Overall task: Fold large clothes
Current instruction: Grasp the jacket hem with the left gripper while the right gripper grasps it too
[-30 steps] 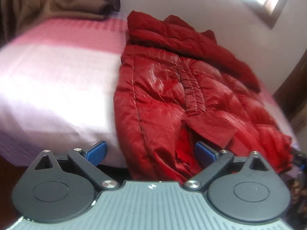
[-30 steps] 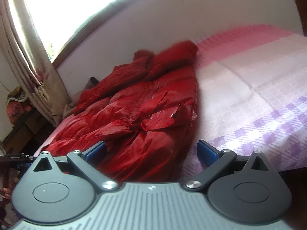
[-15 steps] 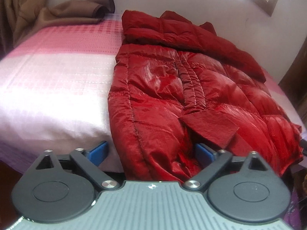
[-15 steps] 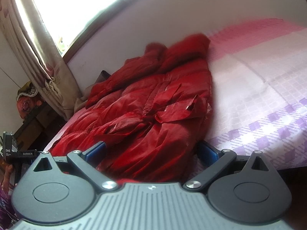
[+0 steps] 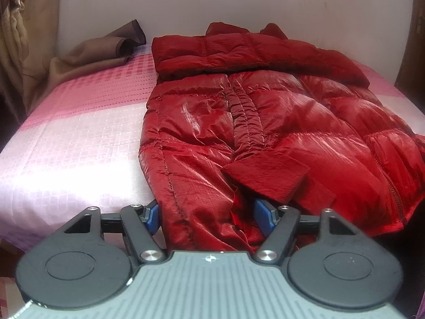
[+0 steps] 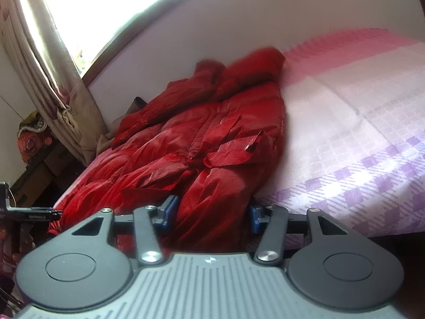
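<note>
We see a shiny red quilted puffer jacket (image 5: 265, 122) spread along one side of a bed covered by a pink, white and lilac checked bedspread (image 5: 74, 143). Its glossy fabric is crinkled, catching pale highlights, with stitched channels running across the panels and a gathered seam down the middle. A sleeve lies folded across the far end near the wall, and a duller, matte red flap sits on top of the near part. The hem hangs over the near edge of the bed. A brown cloth (image 5: 106, 50) lies crumpled at the far corner, apart from the jacket.

Our left gripper (image 5: 207, 216) has its blue pads on either side of the hem; its jaws have just been closing, with the fabric between them, but we cannot tell whether the pads press it yet. Our right gripper (image 6: 209, 212), seen from its own camera, also straddles a bunched part of the jacket's (image 6: 202, 143) hem; its jaws have just been closing too, and the pads appear to touch the cloth on both sides.
</note>
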Demonstrator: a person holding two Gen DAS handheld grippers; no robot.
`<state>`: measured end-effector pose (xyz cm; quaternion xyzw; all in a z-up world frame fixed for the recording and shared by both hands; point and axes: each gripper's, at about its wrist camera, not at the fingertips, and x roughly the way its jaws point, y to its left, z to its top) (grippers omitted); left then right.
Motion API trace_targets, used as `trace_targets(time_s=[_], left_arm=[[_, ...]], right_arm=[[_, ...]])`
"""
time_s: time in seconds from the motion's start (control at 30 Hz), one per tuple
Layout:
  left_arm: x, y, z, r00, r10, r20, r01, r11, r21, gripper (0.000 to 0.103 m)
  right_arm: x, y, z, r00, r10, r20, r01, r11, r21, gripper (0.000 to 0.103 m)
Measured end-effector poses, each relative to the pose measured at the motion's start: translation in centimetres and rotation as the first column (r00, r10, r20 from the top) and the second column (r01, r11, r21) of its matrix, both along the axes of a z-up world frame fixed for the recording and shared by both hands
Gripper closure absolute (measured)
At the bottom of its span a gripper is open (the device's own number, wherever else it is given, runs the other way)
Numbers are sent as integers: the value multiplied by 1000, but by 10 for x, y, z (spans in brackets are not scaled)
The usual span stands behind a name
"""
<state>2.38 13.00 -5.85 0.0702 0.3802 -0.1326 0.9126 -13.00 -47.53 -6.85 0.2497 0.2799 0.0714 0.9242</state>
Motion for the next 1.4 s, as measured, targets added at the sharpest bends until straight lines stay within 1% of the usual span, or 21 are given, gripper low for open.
trace_targets(time_s=[0.13, 0.27, 0.37, 0.43, 0.47, 0.53, 0.6, 0.67, 0.73, 0.83, 0.87, 0.9, 0.97, 1.0, 1.13, 1.17, 1.23, 1.3, 1.33, 1.37, 1.4], left_arm=[[1, 1, -1, 1000, 4, -4, -4, 1000, -5, 30], [2, 1, -1, 1000, 6, -8, -6, 1000, -14, 29], [4, 2, -2, 1000, 10, -10, -10, 1000, -17, 27], [4, 2, -3, 1000, 13, -8, -14, 1000, -15, 27], [3, 2, -3, 1000, 12, -5, -12, 1000, -15, 31], [1, 0, -3, 1000, 0, 7, 0, 1000, -6, 37], [-1, -1, -1, 1000, -7, 13, 7, 1000, -5, 45], [-1, 4, 0, 1000, -8, -1, 8, 999, -38, 47], [1, 13, 1, 1000, -10, -19, 8, 996, -85, 46], [7, 36, -2, 997, 1, -76, -16, 981, -191, 33], [8, 43, -3, 996, 8, -86, -26, 977, -212, 26], [8, 48, -5, 996, 13, -89, -33, 974, -222, 20], [9, 54, -8, 994, 10, -109, -37, 969, -245, 14], [10, 55, -10, 993, 2, -122, -35, 964, -265, 14], [12, 52, -18, 988, -46, -149, -3, 952, -307, 14], [11, 49, -18, 988, -59, -143, 13, 951, -307, 17], [8, 43, -19, 991, -69, -115, 32, 956, -292, 29], [3, 40, -18, 994, -69, -81, 44, 959, -280, 59], [1, 38, -15, 997, -59, -57, 41, 962, -269, 62], [-1, 37, -14, 998, -49, -47, 35, 964, -263, 68], [-1, 36, -13, 998, -41, -45, 28, 964, -265, 72]], right_arm=[[1, -4, -2, 1000, 7, 2, -7, 999, 53, 37], [3, 1, 1, 1000, 24, 0, -24, 999, 29, 31], [4, 5, 2, 999, 38, -1, -38, 999, 5, 30], [5, 7, 2, 999, 41, 0, -41, 999, -9, 33], [5, 8, 2, 999, 41, 0, -41, 999, -20, 43], [6, 9, 2, 999, 39, -5, -39, 999, -38, 57], [5, 6, 1, 1000, 30, -5, -30, 999, -27, 67], [4, 4, 1, 999, 33, -4, -33, 999, -22, 68], [4, 2, 2, 999, 38, -7, -38, 999, -15, 68], [4, -3, 1, 999, 37, -18, -37, 999, 8, 62], [4, -7, 0, 999, 41, -22, -41, 999, 33, 54], [3, -9, -1, 999, 50, -20, -49, 998, 46, 50], [-1, -12, 0, 999, 54, -4, -53, 996, 65, 29], [-2, -12, 1, 998, 63, -1, -62, 995, 75, 26], [-5, -8, 2, 995, 101, -22, -100, 992, 75, 26], [-6, -7, 2, 994, 108, -25, -106, 991, 79, 26], [-7, -6, 0, 995, 101, -21, -99, 991, 86, 25], [-4, -6, -1, 995, 102, -7, -101, 989, 104, 35], [-2, -6, -2, 994, 106, -10, -104, 989, 101, 60], [1, -6, -4, 995, 92, -27, -89, 991, 100, 70], [1, -10, -6, 996, 81, -26, -77, 989, 122, 77]])
